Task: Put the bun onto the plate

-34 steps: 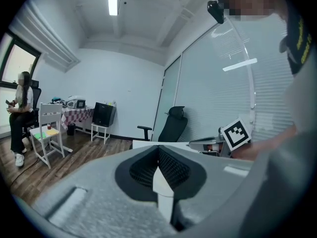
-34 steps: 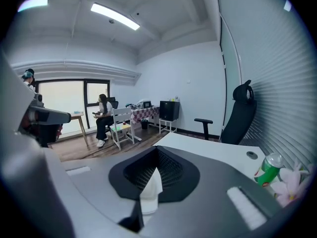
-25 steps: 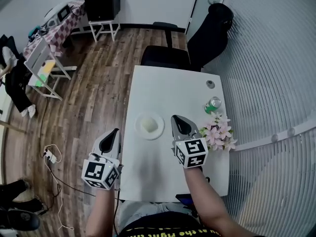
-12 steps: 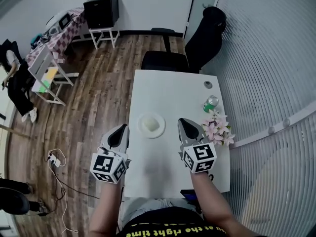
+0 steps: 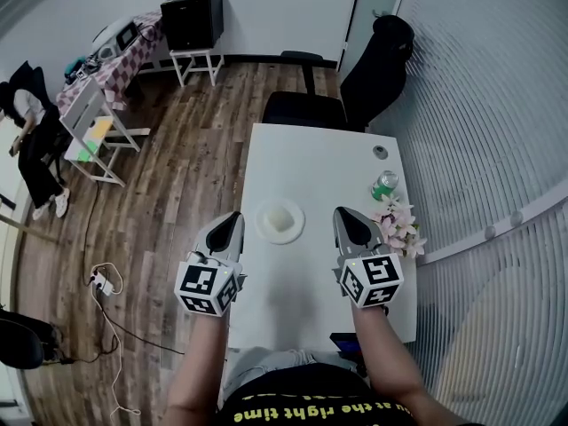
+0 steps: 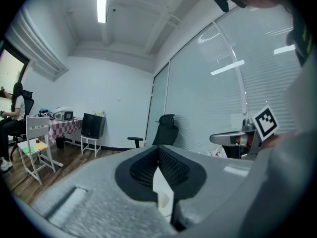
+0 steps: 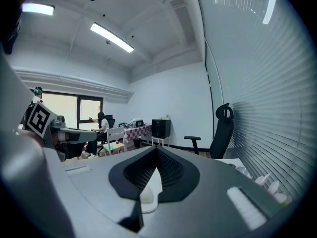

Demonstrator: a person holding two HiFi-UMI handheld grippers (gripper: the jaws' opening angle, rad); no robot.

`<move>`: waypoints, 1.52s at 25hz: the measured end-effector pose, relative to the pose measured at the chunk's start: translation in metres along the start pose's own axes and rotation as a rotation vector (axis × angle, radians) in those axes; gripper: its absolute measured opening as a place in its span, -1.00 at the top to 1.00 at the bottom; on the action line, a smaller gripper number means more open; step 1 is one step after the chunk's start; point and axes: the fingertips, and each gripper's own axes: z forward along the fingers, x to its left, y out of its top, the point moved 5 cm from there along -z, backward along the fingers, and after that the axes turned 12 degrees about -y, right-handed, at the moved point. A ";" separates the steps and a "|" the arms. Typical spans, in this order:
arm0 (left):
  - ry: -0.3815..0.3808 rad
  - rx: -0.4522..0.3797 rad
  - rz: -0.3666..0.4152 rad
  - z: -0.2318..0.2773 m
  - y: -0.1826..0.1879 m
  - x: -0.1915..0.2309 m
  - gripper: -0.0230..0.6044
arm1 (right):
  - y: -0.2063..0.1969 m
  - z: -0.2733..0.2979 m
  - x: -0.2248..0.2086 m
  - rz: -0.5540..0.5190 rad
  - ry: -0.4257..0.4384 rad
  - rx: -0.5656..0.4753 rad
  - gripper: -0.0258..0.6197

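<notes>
I am holding my left gripper [image 5: 233, 222] and right gripper [image 5: 344, 216] over the near bench [image 5: 311, 162], both jaws pressing together, empty; bun [image 5: 282, 216] is sitting on the plate [image 5: 264, 231], between them, slightly farther

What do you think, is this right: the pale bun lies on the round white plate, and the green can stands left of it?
No: the head view shows the green can to the right of the round white plate. The pale bun does lie on it.
</notes>
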 end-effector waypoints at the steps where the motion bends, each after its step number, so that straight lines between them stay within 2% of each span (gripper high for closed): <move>1: 0.000 -0.001 0.000 0.000 0.000 -0.001 0.92 | 0.001 0.000 0.000 0.001 0.001 -0.002 0.90; 38: 0.014 -0.002 -0.005 -0.015 -0.005 -0.002 0.92 | 0.011 -0.003 0.009 -0.007 0.009 -0.040 0.90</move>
